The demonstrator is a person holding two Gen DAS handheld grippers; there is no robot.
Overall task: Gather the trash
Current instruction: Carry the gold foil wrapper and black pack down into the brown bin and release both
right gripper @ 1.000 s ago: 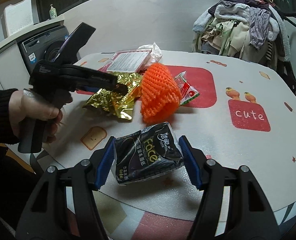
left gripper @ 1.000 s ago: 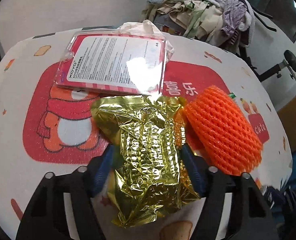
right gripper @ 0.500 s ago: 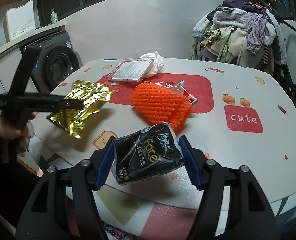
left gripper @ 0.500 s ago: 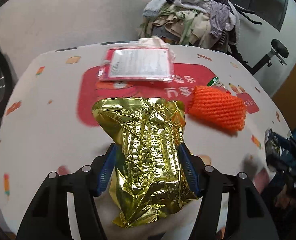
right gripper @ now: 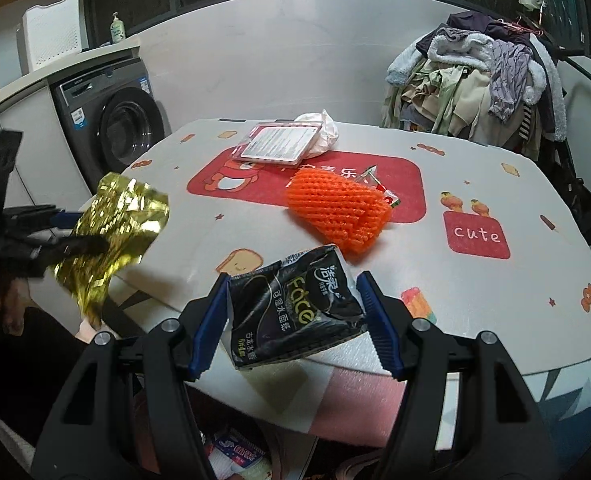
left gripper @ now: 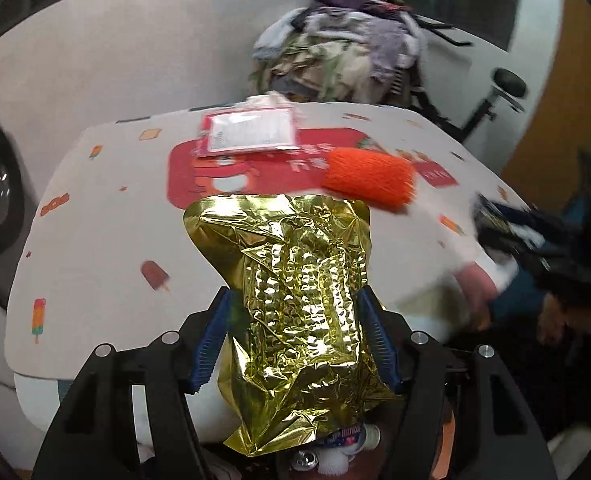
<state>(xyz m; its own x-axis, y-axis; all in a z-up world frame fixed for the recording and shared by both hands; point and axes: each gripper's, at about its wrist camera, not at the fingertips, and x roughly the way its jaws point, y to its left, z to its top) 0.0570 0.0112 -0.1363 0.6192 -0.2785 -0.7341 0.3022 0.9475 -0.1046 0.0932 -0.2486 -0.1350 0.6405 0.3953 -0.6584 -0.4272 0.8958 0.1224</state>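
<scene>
My left gripper [left gripper: 295, 336] is shut on a crumpled gold foil bag [left gripper: 291, 292] and holds it in the air off the table's near-left edge; the bag also shows in the right wrist view [right gripper: 115, 228]. My right gripper [right gripper: 293, 320] is shut on a black tissue pack [right gripper: 295, 312] above the table's front edge. On the table [right gripper: 475, 292] lie an orange foam net [right gripper: 337, 210], a small green-red wrapper [right gripper: 383, 192] behind it, a pink-framed plastic package [right gripper: 281, 144] and a crumpled white bag [right gripper: 323, 132].
A washing machine [right gripper: 123, 136] stands left of the table. A rack piled with clothes [right gripper: 483, 84] stands behind it on the right. Below the table's front edge lies more packaging [right gripper: 235, 452], seen past my right gripper.
My left gripper has lifted the gold bag off the table and drawn it back past the near-left edge. My right gripper has pulled back a little with the tissue pack.
</scene>
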